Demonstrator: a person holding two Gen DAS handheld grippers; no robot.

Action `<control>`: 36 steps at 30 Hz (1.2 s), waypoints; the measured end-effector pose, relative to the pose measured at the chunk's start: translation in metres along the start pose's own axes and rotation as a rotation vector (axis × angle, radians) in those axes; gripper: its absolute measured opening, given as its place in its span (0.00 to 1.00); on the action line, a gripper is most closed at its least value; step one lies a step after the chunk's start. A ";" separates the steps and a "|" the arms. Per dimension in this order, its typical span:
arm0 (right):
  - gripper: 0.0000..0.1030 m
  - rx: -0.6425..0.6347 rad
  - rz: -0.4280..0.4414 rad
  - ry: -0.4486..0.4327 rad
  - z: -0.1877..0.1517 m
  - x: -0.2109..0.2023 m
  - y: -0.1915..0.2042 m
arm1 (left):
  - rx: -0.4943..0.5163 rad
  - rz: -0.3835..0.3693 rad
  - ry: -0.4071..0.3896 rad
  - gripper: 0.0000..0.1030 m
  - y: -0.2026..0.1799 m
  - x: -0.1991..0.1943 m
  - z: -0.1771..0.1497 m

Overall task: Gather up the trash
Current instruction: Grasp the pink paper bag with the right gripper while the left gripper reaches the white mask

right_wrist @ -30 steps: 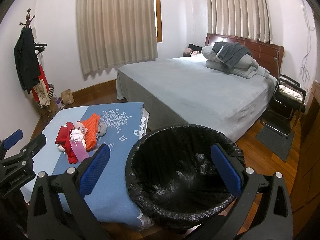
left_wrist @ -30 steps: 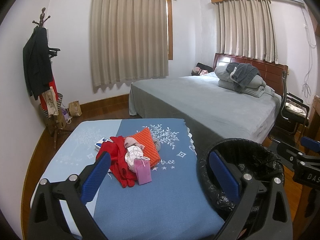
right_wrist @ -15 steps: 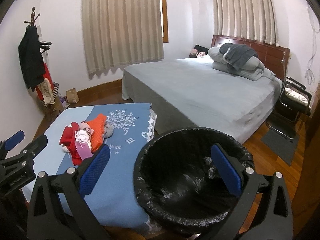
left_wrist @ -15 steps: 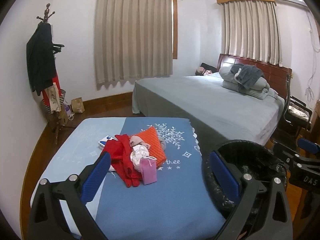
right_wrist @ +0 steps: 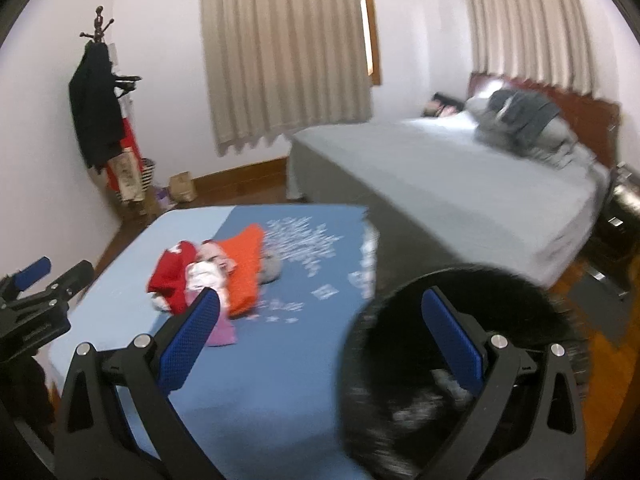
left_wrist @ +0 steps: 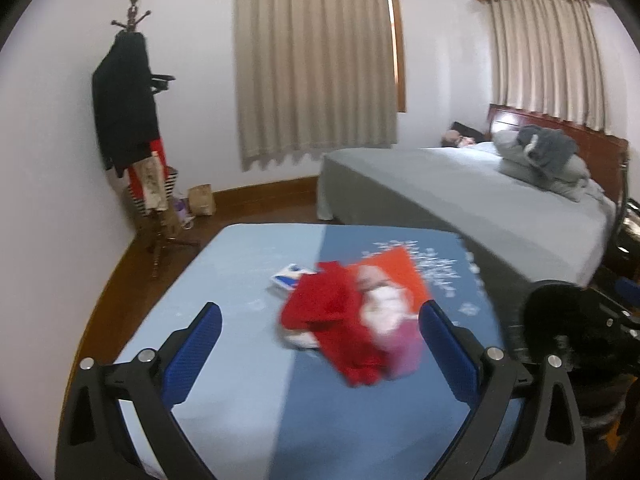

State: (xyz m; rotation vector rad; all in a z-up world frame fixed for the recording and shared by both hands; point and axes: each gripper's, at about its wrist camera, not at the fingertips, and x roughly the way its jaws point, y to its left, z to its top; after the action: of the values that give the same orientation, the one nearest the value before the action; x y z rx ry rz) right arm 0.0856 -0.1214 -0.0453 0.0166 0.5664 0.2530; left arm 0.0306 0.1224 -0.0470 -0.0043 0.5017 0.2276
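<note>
A pile of trash [left_wrist: 352,316] lies on the blue-clothed table [left_wrist: 248,272]: red crumpled material, an orange packet, a white mask, a pink wrapper. It also shows in the right wrist view [right_wrist: 208,276]. My left gripper [left_wrist: 320,344] is open and empty, just short of the pile. My right gripper [right_wrist: 320,328] is open and empty, between the pile and the black-lined trash bin [right_wrist: 452,376] beside the table. The bin shows at the right edge of the left wrist view [left_wrist: 560,320]. Both views are blurred.
A grey bed [left_wrist: 472,204] with folded bedding stands behind the table. A coat rack [left_wrist: 132,120] with clothes and bags stands in the left corner. A black chair [right_wrist: 624,212] is at the far right. Wooden floor surrounds the table.
Both grippers have swung left and forward over the table. The pile is now closer and between the left fingers. The bin has slid to the right in both views.
</note>
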 end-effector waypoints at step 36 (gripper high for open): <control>0.13 -0.126 0.288 0.238 -0.040 0.137 0.094 | -0.043 0.045 0.099 0.86 0.051 0.083 -0.035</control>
State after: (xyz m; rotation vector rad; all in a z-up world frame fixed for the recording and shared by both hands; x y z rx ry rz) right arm 0.1537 0.0004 -0.1435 -0.0551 0.7842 0.5757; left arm 0.0734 0.1874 -0.1149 -0.0462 0.5962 0.2836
